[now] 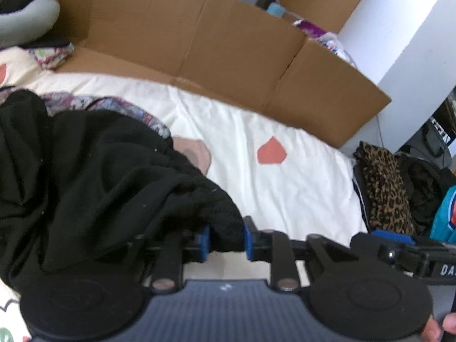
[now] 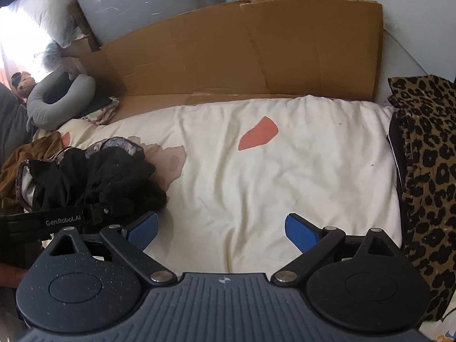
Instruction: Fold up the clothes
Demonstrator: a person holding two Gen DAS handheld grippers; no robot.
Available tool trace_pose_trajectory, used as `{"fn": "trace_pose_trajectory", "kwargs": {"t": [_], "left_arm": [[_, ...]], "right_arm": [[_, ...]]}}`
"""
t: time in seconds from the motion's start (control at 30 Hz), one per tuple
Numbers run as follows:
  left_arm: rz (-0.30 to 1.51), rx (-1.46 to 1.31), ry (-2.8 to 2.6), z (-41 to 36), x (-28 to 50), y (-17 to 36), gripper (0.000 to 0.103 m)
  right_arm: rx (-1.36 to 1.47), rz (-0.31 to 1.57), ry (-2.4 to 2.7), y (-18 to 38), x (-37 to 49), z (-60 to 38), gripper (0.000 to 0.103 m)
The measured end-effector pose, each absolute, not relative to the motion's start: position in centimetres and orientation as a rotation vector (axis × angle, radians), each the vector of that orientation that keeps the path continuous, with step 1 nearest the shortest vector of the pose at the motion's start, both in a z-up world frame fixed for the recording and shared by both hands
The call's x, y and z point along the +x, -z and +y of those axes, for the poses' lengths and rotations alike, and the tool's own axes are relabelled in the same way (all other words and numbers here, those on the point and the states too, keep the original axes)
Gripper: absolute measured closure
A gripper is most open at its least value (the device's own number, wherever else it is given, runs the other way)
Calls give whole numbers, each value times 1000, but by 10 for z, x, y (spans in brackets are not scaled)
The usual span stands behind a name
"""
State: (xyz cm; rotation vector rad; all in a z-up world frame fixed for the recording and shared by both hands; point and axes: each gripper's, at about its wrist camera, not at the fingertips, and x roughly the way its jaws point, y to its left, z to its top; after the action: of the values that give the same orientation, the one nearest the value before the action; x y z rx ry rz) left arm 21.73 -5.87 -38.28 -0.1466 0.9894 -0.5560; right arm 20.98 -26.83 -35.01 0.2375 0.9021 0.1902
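A black knit garment (image 1: 94, 176) lies bunched on the left of the cream bedsheet (image 1: 285, 188). One corner of it fills the gap between the blue pads (image 1: 205, 239) of my left gripper (image 1: 226, 239), which is shut on it. In the right wrist view the same black garment (image 2: 94, 176) sits on a patterned piece of clothing (image 2: 119, 144), with the left gripper's body (image 2: 65, 219) below it. My right gripper (image 2: 222, 228) stands open over bare cream sheet (image 2: 285, 171), nothing between its fingers. Its blue pad (image 1: 393, 235) shows at the lower right of the left wrist view.
A flattened cardboard sheet (image 2: 256, 57) stands along the far side of the bed. A leopard-print cloth (image 2: 427, 171) hangs at the right edge, over dark clothes. A grey neck pillow (image 2: 57, 105) and brown fabric (image 2: 17, 165) lie far left. A hand (image 1: 444, 327) shows bottom right.
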Motion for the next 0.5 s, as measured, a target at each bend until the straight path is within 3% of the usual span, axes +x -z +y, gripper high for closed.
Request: {"fn": "trace_pose_trajectory", "kwargs": {"t": [0.1, 0.17, 0.2, 0.5], "left_arm": [[983, -174, 574, -44, 213, 375, 65], [911, -134, 572, -38, 207, 357, 49], [877, -106, 558, -32, 206, 350, 46], [796, -75, 358, 30, 249, 328, 43]], "right_arm": [[231, 907, -195, 351, 209, -267, 5], [225, 907, -200, 351, 209, -266, 5], [223, 906, -202, 350, 208, -266, 5], [240, 921, -195, 353, 206, -268, 5]]}}
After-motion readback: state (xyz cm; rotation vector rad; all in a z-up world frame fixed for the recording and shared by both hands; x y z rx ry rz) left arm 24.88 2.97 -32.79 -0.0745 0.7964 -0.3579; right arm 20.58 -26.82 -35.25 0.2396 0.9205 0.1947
